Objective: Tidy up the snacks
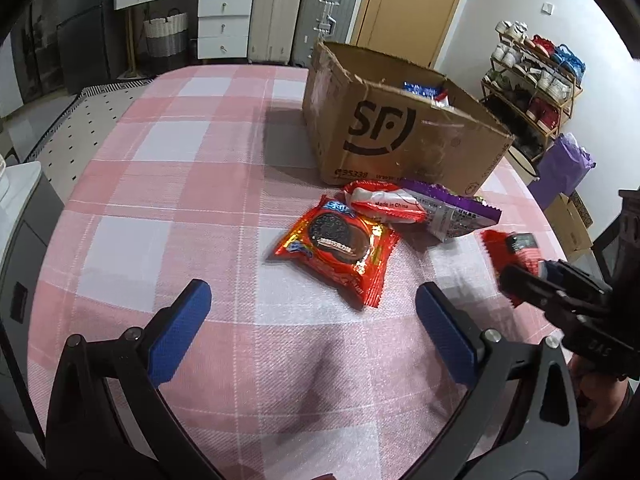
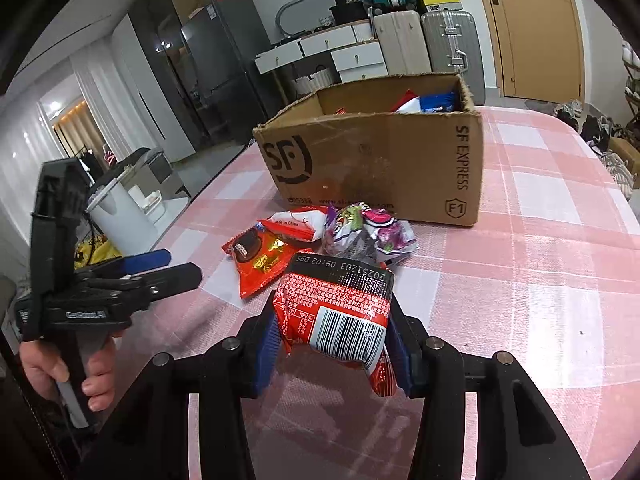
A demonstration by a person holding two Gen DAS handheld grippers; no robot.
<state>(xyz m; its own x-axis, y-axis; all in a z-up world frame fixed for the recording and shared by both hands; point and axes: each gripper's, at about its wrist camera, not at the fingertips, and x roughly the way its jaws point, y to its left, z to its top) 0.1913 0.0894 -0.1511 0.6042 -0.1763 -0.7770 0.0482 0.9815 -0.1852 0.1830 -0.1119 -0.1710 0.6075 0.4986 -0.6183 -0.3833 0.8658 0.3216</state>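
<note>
My right gripper (image 2: 332,340) is shut on a red snack packet (image 2: 340,312) with a barcode, held above the table in front of the cardboard box (image 2: 380,160). The left wrist view shows that red packet (image 1: 508,244) at the right, in the right gripper (image 1: 516,276). My left gripper (image 1: 316,312) is open with nothing between its fingers, just short of an orange cookie packet (image 1: 336,248). Behind it lie a red-and-white packet (image 1: 384,204) and a purple packet (image 1: 456,212), close to the box (image 1: 400,132). The box holds several snacks (image 2: 432,104).
The pink checked tablecloth (image 1: 180,200) covers the table, with bare cloth to the left of the box. A person's hand (image 2: 96,384) holds the left gripper (image 2: 184,266) at the table's left edge. Suitcases (image 1: 304,16) and a shoe rack (image 1: 532,80) stand beyond the table.
</note>
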